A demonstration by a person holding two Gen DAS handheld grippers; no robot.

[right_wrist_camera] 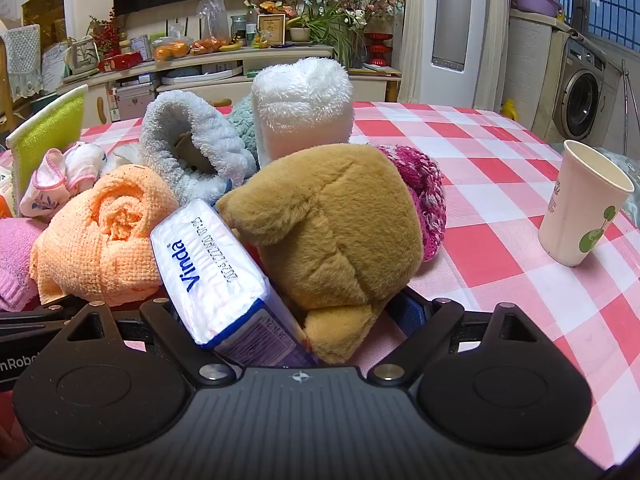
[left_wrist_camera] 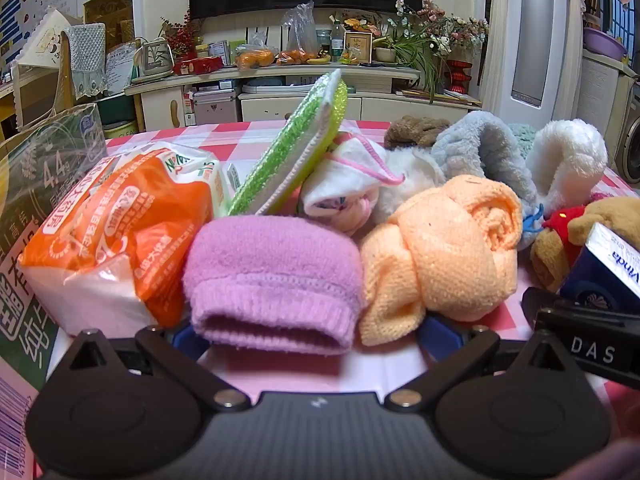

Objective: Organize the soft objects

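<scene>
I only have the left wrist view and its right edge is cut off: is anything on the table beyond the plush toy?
Observer: Yes, a paper cup stands upright on the checked tablecloth, apart from the pile.
Operator: What sits between the right gripper's fingers?
Observer: The right gripper is open; the Vinda tissue pack and the tan plush toy lie between its fingers.
Operator: Anything behind the toy?
Observer: A pink knitted piece, touching it.
</scene>
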